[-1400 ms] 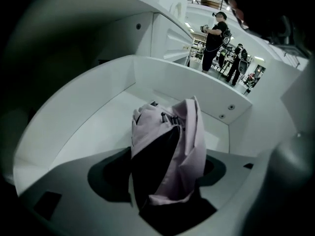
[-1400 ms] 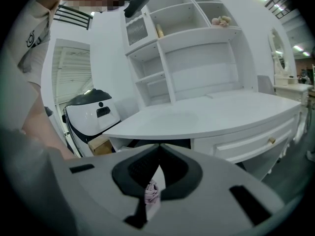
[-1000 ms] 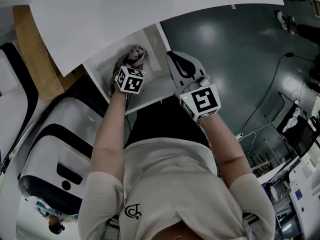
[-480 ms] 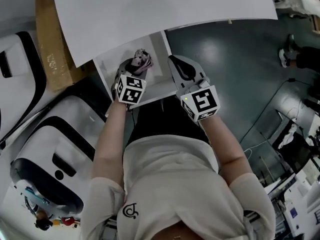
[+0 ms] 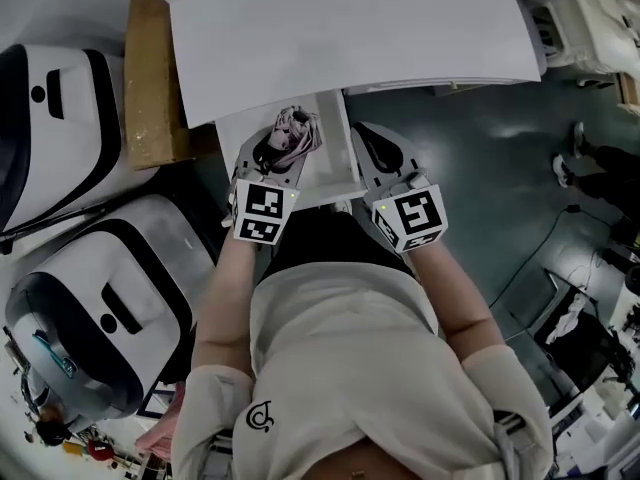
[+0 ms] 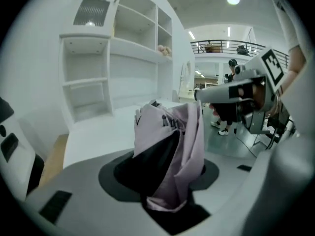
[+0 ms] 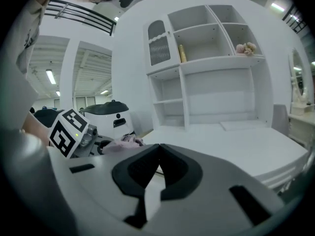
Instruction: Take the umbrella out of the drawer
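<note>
My left gripper [image 5: 276, 154] is shut on a folded pink-and-black umbrella [image 5: 291, 134] and holds it above the open white drawer [image 5: 335, 158]. In the left gripper view the bunched umbrella [image 6: 172, 146] fills the space between the jaws of the left gripper [image 6: 167, 183], its end sticking up. My right gripper [image 5: 374, 150] hangs just right of the drawer, jaws closed with nothing in them. The right gripper view shows the right gripper's [image 7: 158, 167] pads meeting at the tip, with the left gripper [image 7: 74, 132] and the umbrella [image 7: 123, 141] off to the left.
The white desk top [image 5: 350, 28] overhangs the drawer, and a white shelf unit [image 7: 211, 68] stands on it. A wooden board [image 5: 150, 98] and two white-and-black machines [image 5: 100, 298] stand on the left. A person's legs [image 5: 600, 178] and a cable are on the dark floor at right.
Both grippers have risen. The left one has lifted the umbrella up out of the drawer, and its end now points more upward. The right gripper stays shut and empty.
</note>
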### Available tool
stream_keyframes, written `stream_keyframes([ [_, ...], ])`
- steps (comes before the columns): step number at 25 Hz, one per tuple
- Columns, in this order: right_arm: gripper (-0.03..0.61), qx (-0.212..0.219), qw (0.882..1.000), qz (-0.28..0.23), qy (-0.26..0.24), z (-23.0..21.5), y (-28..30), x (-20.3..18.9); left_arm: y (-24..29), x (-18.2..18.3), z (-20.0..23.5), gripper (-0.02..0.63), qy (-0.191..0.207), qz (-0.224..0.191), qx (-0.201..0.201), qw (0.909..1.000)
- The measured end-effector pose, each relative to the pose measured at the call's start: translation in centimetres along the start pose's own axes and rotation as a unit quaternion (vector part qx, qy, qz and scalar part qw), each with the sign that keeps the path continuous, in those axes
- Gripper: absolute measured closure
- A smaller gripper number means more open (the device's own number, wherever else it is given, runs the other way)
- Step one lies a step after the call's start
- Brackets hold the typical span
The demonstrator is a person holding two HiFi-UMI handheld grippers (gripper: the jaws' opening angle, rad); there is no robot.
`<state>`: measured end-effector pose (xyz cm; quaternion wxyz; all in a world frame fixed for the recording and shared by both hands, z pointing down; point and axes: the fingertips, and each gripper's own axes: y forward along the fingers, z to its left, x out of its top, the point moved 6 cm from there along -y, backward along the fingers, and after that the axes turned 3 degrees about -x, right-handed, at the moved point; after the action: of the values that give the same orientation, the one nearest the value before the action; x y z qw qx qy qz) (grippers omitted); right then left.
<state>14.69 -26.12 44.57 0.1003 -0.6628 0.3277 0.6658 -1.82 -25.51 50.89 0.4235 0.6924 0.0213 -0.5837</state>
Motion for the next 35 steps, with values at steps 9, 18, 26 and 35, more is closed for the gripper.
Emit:
stream_keyframes([
  [9, 0.572, 0.051, 0.996, -0.051, -0.044, 1.8, -1.8, 5.9, -8.3, 8.2, -0.1, 0.387, 0.005, -0.131, 0.076, 0.9884],
  [18, 0.572, 0.085, 0.989, -0.104, -0.068, 3.2, -2.5, 10.6, -16.3, 12.3, 1.3, 0.387, -0.022, -0.241, 0.151, 0.9586],
  [26, 0.574, 0.082, 0.983, -0.149, -0.076, 3.7, -3.1, 14.3, -20.7, 14.5, 1.8, 0.387, -0.017, -0.3, 0.192, 0.9343],
  [35, 0.575, 0.076, 0.984, -0.141, -0.084, 3.6, -3.0, 14.1, -20.3, 14.4, 1.8, 0.385, -0.017, -0.294, 0.193, 0.9359],
])
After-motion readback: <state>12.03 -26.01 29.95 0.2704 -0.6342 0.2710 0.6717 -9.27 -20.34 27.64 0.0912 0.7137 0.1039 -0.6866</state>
